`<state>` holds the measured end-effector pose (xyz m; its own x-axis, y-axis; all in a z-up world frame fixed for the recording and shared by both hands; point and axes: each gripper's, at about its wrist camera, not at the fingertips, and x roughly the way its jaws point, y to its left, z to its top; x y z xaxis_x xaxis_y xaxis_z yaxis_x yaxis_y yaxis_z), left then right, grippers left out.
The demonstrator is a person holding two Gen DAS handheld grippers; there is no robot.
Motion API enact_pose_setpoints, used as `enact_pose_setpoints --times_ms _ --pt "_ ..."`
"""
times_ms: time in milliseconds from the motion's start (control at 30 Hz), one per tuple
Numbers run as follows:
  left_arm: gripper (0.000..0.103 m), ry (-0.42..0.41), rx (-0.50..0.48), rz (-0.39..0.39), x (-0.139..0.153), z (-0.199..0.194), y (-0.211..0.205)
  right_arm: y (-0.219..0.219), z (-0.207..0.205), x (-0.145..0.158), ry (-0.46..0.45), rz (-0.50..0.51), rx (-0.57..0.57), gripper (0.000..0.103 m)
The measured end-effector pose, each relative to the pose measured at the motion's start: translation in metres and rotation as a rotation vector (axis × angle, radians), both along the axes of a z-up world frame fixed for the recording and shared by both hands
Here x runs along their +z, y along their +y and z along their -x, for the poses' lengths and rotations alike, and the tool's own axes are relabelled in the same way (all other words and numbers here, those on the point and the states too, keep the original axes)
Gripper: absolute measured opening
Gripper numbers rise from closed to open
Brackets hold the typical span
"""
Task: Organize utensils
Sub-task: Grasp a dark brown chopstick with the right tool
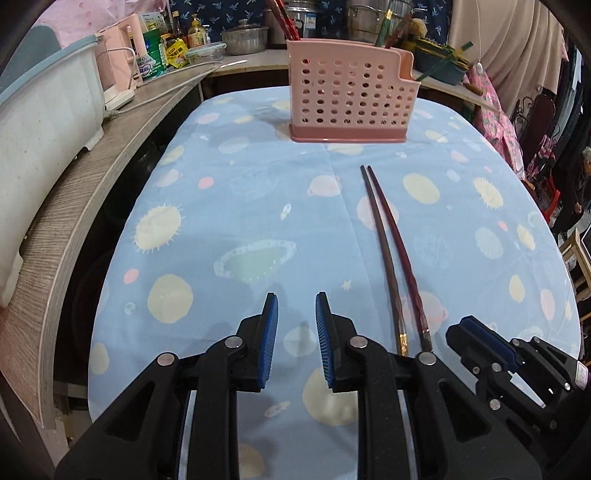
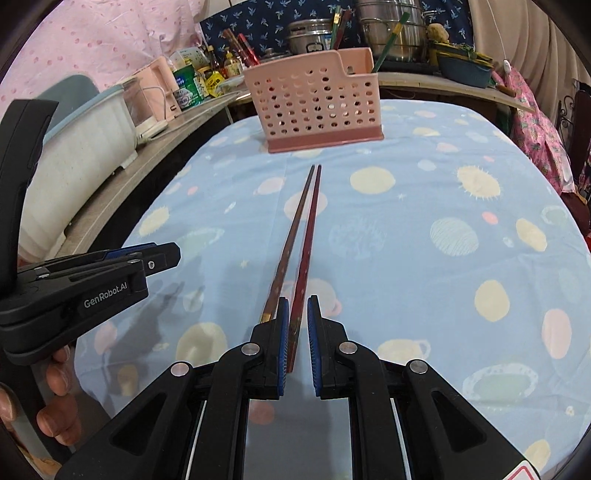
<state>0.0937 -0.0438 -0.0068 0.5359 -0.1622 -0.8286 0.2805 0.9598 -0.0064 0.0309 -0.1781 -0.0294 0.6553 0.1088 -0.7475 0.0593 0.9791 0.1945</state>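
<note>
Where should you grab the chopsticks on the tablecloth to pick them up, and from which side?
Probably at the thick near ends of the chopsticks. They lie flat, side by side, thin tips pointing at the pink holder, so come from above at the near end, one finger each side of the pair. The right hand-held gripper sits there, but one stick looks outside its fingers, so it should open wider first.

Table under blue planet-print cloth (image 1: 258,206), grey wood-grain counter (image 1: 74,206) along one side, steel pots (image 2: 391,29) on back shelf, navy patterned curtain (image 2: 266,22), beige drape (image 1: 517,48).
</note>
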Motion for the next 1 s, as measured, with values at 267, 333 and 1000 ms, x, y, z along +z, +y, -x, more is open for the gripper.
enact_pose_setpoints --times_ms 267,333,1000 --pt "0.031 0.014 -0.001 -0.015 -0.009 0.007 0.002 0.010 -0.001 -0.019 0.043 0.007 0.014 0.012" --pt "0.031 0.017 0.000 -0.017 -0.010 0.007 0.002 0.009 -0.001 -0.022 0.050 0.006 0.011 0.012" --pt "0.039 0.058 -0.036 -0.008 -0.023 0.013 -0.015 -0.018 0.011 -0.026 0.041 0.002 -0.060 0.007"
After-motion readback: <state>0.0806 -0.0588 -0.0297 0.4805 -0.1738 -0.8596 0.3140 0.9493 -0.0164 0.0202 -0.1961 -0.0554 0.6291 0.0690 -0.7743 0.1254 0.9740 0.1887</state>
